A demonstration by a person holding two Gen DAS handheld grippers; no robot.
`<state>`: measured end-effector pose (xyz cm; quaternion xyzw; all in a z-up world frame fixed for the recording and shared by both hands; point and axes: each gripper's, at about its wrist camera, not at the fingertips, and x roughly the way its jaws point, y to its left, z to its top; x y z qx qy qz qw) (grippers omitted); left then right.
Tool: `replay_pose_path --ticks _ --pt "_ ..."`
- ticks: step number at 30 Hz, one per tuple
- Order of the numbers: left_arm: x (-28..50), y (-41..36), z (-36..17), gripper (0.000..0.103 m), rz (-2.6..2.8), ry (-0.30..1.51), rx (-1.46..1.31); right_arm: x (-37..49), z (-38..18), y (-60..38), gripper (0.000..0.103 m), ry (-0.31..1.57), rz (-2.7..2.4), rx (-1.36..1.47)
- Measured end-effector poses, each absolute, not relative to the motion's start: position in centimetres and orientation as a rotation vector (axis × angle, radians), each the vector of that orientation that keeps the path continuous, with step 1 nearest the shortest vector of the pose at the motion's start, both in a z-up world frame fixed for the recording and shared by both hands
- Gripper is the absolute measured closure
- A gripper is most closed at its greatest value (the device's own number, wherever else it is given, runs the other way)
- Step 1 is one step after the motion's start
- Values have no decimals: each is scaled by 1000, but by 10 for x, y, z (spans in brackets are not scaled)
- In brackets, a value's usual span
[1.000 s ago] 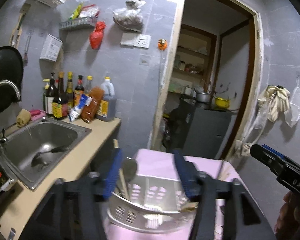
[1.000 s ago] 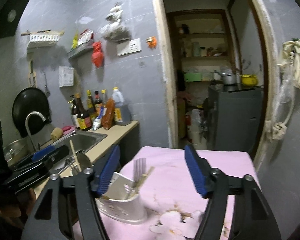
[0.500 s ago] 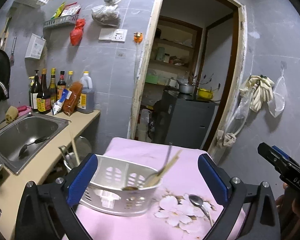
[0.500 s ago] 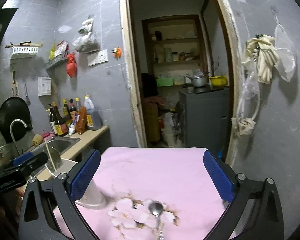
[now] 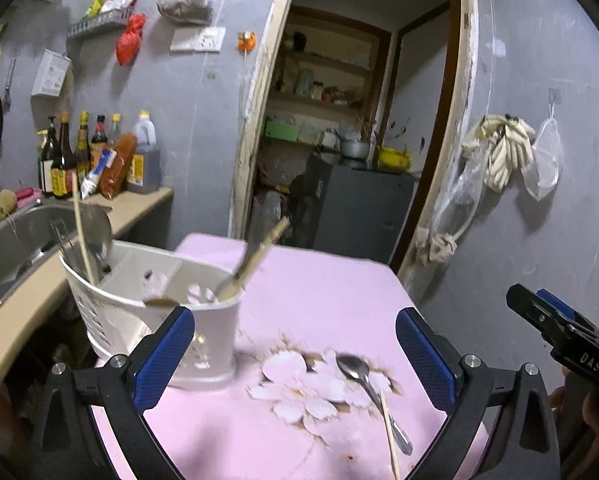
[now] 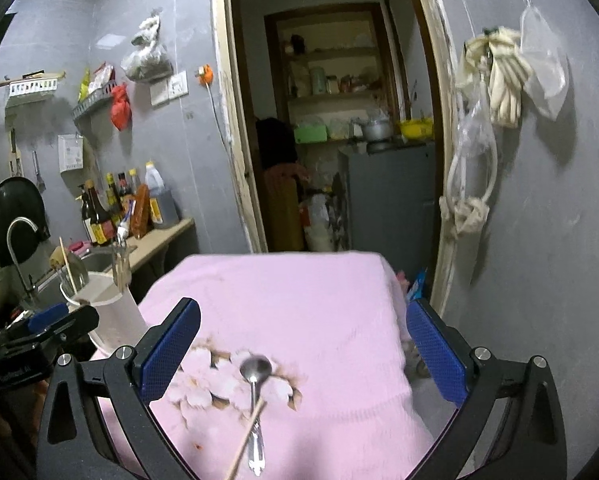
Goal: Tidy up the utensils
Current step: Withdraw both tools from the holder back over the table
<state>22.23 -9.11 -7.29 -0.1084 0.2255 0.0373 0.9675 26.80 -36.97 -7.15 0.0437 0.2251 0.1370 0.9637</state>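
Utensil caddy (image 5: pixel 155 316), white, at left edge of pink tablecloth (image 5: pixel 319 288), holding wooden and metal utensils. Metal spoon (image 5: pixel 363 380) and chopstick (image 5: pixel 389 436) loose on floral print, right of caddy. Left gripper (image 5: pixel 295 356) and right gripper (image 6: pixel 303 344) both spread wide, grasping nothing.

Tablecloth (image 5: pixel 319 292): pink, white flower print with brown edging at 6 o'clock. Utensil holder (image 5: pixel 215 340): white, cut-out hole pattern on its wall, 9 o'clock in the left view. Spoon (image 6: pixel 255 370): silver. Chopstick (image 6: pixel 249 436): pale wood. Left gripper (image 5: pixel 295 354) and right gripper (image 6: pixel 301 344): black frames, blue textured pads (image 5: pixel 163 356). Walls: grey tile. Bag (image 6: pixel 121 108) hanging at 10 o'clock: red. Cabinet (image 6: pixel 387 196) through the doorway at 12: dark grey, yellow bowl (image 6: pixel 415 126) on top. Pan (image 6: pixel 13 216) at 9 o'clock: black. Counter (image 5: pixel 139 204): beige.
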Motion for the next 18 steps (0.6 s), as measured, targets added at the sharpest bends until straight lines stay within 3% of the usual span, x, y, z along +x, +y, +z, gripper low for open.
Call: replay_pose_path --ticks 10,12,14,15,18 --pt "242 -106 -114 2 36 611 -221 290 -135 -383 3 632 322 92" --pt "245 -108 -120 2 48 626 -215 293 -148 -381 12 672 347 87" --pt "247 -108 -126 2 59 638 -209 295 -160 -377 33 706 371 92" --pt "248 -108 -130 2 66 647 -205 299 -167 -373 35 730 397 97" --pt "252 -107 -139 3 78 665 -202 306 -182 -359 57 766 466 97"
